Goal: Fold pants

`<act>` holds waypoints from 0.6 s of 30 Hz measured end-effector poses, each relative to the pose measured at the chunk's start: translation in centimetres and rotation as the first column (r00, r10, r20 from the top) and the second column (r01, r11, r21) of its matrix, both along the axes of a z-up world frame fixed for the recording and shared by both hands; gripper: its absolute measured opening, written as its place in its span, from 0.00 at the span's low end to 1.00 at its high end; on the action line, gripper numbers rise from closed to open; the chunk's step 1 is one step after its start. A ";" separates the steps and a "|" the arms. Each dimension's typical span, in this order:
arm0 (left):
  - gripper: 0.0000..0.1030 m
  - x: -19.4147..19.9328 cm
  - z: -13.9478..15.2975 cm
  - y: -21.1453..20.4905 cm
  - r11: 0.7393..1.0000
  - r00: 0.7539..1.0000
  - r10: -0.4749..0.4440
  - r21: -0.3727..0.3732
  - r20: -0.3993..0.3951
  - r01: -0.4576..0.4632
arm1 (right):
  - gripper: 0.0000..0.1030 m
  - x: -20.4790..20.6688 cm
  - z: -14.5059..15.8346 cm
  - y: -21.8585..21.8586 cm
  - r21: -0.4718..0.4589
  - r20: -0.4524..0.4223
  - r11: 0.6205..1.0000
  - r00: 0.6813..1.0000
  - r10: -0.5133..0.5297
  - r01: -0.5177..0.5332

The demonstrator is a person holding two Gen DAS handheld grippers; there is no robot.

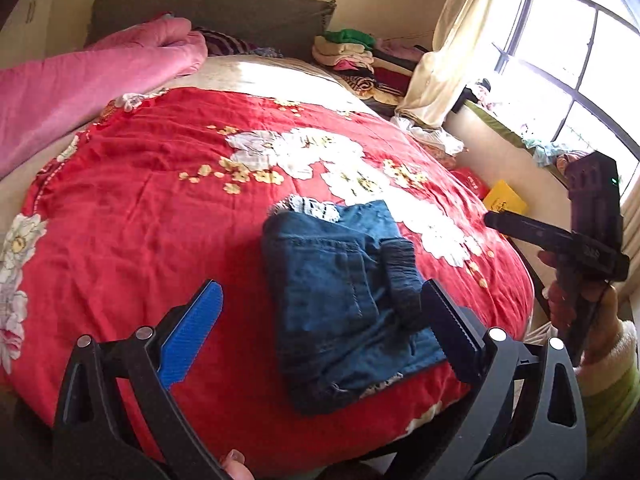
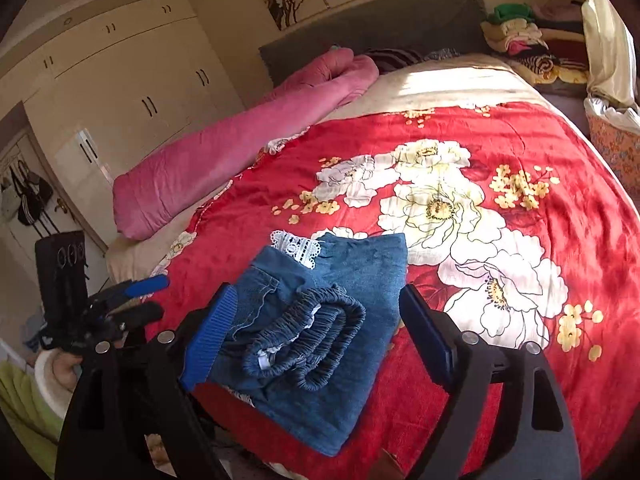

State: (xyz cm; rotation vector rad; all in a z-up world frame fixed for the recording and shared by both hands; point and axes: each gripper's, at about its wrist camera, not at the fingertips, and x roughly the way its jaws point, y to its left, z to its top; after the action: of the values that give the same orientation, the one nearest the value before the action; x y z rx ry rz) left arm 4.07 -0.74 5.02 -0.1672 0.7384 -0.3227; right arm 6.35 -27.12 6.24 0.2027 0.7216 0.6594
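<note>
Blue denim pants [image 1: 340, 300] lie folded into a compact bundle on the red flowered blanket [image 1: 160, 200], near the bed's near edge. Their elastic waistband [image 2: 312, 340] lies on top and white lace trim [image 2: 298, 246] shows at the far end. My left gripper [image 1: 320, 286] hovers over the bundle, open, its pads apart from the cloth. My right gripper [image 2: 316, 290] is also open, with the pants [image 2: 360, 280] below and between its fingers but not pinched. Each gripper shows in the other's view: the right gripper [image 1: 520, 228] at the right edge, the left gripper [image 2: 162, 295] at the left.
A rolled pink quilt [image 2: 240, 160] lies along the bed's left side. Stacked folded clothes [image 1: 352, 52] sit at the head end by a curtain [image 1: 452, 52] and window. A wardrobe [image 2: 120, 80] stands to the left. A yellow item [image 1: 504, 198] lies beside the bed.
</note>
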 end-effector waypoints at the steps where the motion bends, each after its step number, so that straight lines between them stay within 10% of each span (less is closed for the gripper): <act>1: 0.90 0.4 0.3 0.4 1.000 1.000 0.010 0.007 0.002 -0.010 | 0.82 -0.7 0.3 0.1 -0.004 0.017 1.000 1.000 0.011 -0.011; 13: 0.90 5.9 -1.0 -1.0 0.996 0.988 -0.082 -0.030 -0.134 0.079 | 0.84 -8.3 -1.3 7.7 -0.153 0.076 0.954 0.960 0.270 -0.256; 18: 0.64 7.5 -2.5 -1.7 0.991 0.969 -0.134 -0.054 -0.206 0.126 | 0.83 -9.2 -3.3 11.5 -0.224 0.072 0.915 0.930 0.359 -0.336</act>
State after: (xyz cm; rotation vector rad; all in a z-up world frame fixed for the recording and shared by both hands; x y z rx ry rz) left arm 11.52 -2.48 2.54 -0.1931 0.9540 -0.4497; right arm -2.87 -15.64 2.98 -0.1608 0.7192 0.9213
